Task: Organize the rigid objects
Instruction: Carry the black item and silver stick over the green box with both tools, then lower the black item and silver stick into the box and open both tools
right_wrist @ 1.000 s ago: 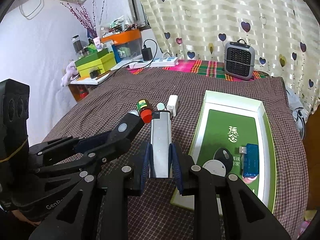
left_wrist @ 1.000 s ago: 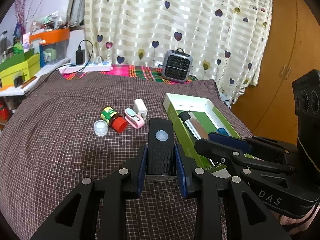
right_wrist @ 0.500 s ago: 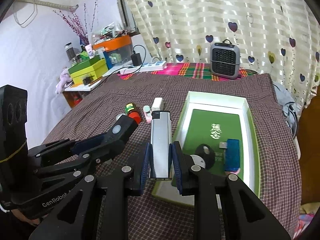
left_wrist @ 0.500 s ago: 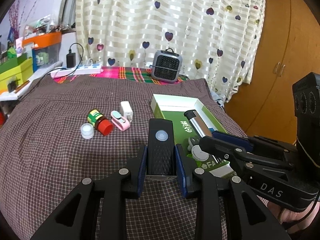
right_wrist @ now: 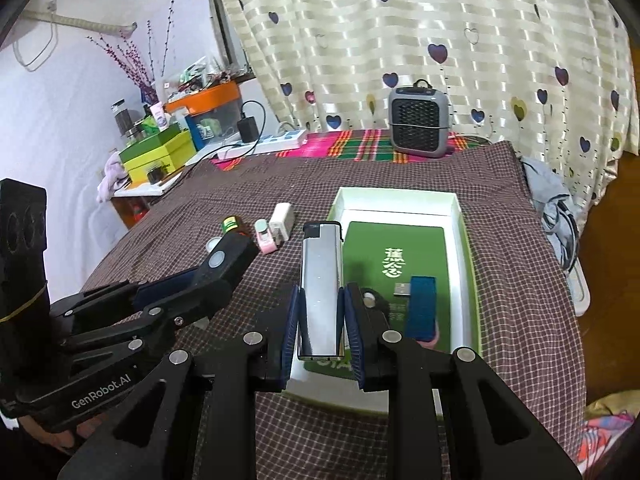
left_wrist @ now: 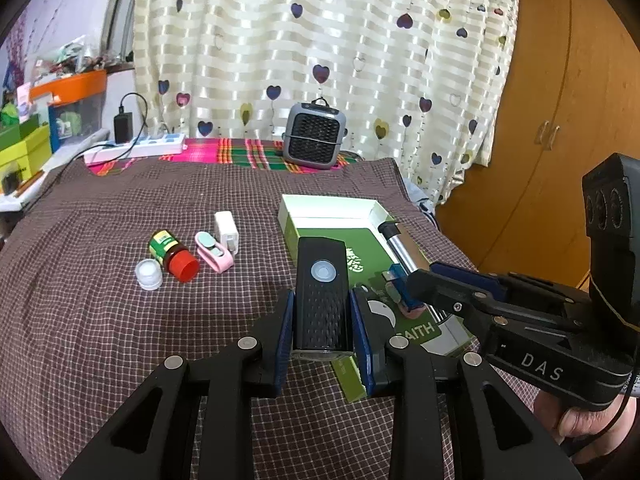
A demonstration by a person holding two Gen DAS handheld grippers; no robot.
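My left gripper (left_wrist: 322, 320) is shut on a black textured device with a round button (left_wrist: 322, 292), held above the cloth beside the box. My right gripper (right_wrist: 320, 320) is shut on a silver lighter (right_wrist: 321, 288), held over the near left corner of the white box with a green liner (right_wrist: 460, 216). A blue USB stick (right_wrist: 420, 308) and a black-and-white round item (right_wrist: 370, 298) lie in the box. On the cloth lie a red-capped bottle (left_wrist: 172, 254), a white cap (left_wrist: 149, 275), a pink clip (left_wrist: 213, 255) and a white plug (left_wrist: 226, 230).
The checked brown cloth (left_wrist: 100, 320) covers a bed or table. A grey mini heater (left_wrist: 314, 140) and a power strip (left_wrist: 136, 150) stand at the far edge by the curtain. Green boxes and clutter (right_wrist: 156, 156) sit on a shelf at left. A wooden wardrobe (left_wrist: 560, 120) is at right.
Both grippers have moved right toward the box with their loads still held. The silver lighter is now over the box's near left corner.
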